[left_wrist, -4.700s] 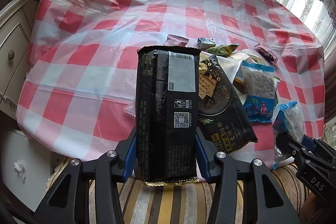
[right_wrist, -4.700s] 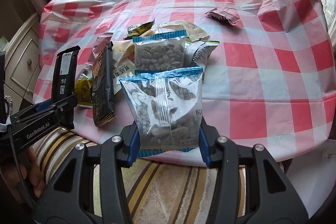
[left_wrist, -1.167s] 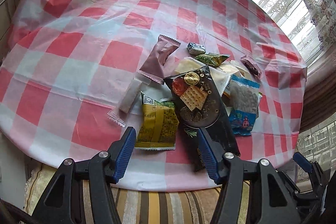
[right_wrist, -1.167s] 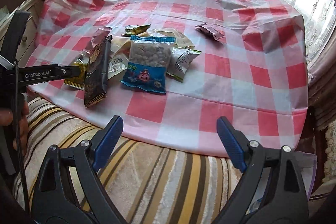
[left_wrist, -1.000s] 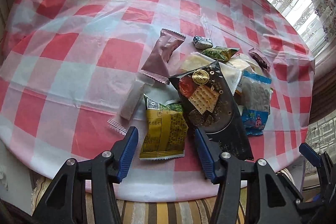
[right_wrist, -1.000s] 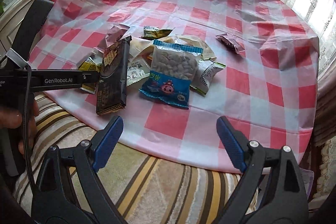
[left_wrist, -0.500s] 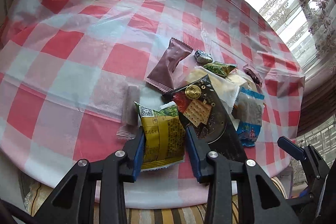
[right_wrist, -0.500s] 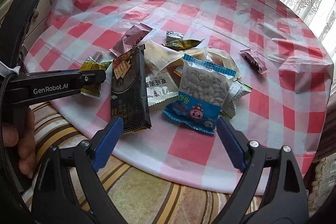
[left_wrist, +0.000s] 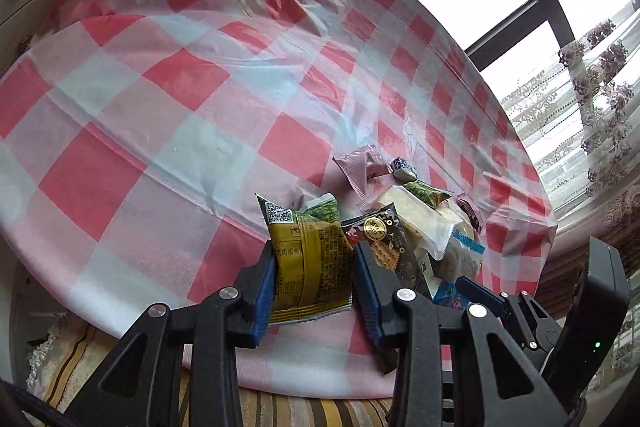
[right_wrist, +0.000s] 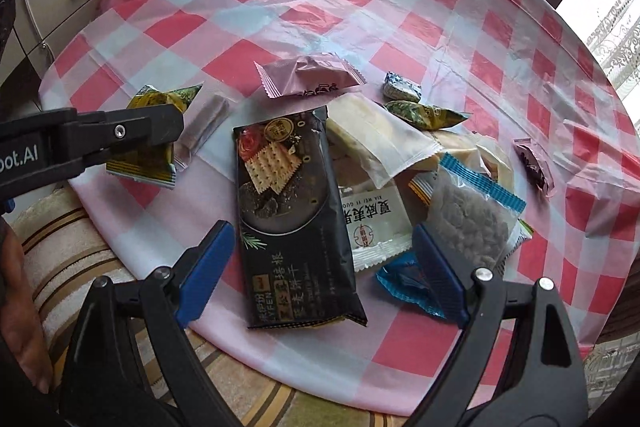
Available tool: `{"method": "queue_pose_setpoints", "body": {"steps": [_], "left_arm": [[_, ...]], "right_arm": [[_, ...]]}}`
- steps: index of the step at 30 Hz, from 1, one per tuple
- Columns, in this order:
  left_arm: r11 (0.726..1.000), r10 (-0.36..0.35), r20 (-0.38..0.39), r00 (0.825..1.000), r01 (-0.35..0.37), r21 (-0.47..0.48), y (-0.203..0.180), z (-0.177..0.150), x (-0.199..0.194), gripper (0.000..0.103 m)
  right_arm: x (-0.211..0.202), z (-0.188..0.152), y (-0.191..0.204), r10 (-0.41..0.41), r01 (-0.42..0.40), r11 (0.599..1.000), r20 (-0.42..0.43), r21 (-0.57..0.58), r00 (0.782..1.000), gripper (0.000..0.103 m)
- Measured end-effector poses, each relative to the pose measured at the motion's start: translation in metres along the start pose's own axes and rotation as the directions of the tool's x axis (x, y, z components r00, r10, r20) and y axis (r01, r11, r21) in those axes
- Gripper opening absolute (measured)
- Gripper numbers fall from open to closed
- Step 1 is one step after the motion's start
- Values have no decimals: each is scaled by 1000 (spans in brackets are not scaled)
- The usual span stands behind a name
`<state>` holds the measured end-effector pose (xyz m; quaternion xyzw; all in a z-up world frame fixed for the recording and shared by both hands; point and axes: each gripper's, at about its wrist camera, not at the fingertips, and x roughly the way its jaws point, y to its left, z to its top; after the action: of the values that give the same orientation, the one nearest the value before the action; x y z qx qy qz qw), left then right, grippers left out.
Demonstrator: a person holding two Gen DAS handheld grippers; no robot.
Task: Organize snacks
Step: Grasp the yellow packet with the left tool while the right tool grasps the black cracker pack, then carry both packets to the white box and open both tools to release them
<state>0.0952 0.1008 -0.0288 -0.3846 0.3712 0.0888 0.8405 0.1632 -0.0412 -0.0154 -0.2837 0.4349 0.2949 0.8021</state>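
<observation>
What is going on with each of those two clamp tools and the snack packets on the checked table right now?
left gripper: shut on the yellow-green packet.
yellow-green packet: gripped, lifted clear of the pile.
right gripper: open, empty, hovering over the black cracker pack.
black cracker pack: lying flat, label up, untouched.
blue-edged nut bag: lying on the pile, sealed.
pink wrapper: lying flat beyond the pile.
</observation>
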Motion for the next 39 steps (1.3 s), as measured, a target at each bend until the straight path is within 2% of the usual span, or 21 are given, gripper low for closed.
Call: {"method": "queue_pose_setpoints", "body": {"steps": [2, 5, 8, 10, 11, 15, 26, 39], "left_arm": [[1000, -4, -2, 1000, 4, -15, 3, 1, 1, 38], [1000, -2, -7, 1000, 2, -23, 4, 1, 3, 38], [1000, -3, -9, 1000, 3, -16, 3, 0, 3, 38], [1000, -1, -7, 1000, 1, -12, 2, 0, 3, 38], [1000, 0, -7, 1000, 0, -11, 2, 0, 3, 38], [1000, 12, 3, 1000, -12, 4, -1, -1, 2, 38], [993, 68, 52, 996, -73, 92, -23, -6, -7, 38], [976, 70, 47, 996, -78, 203, -72, -21, -12, 38]], "right_arm": [[5, 2, 3, 8, -8, 1000, -8, -8, 1000, 89], [16, 2, 4, 34, -34, 999, -43, -8, 998, 75], [16, 0, 3, 60, -59, 998, -37, 4, 998, 71], [14, 0, 5, 71, -71, 997, -27, -6, 997, 58], [13, -1, 7, 63, -63, 998, -22, -10, 998, 56], [8, -3, 1, 94, -94, 995, -2, 22, 996, 53], [-23, -14, -24, 139, -153, 979, 106, 138, 985, 53], [-51, -51, -81, 173, -228, 919, 192, 323, 966, 53]]}}
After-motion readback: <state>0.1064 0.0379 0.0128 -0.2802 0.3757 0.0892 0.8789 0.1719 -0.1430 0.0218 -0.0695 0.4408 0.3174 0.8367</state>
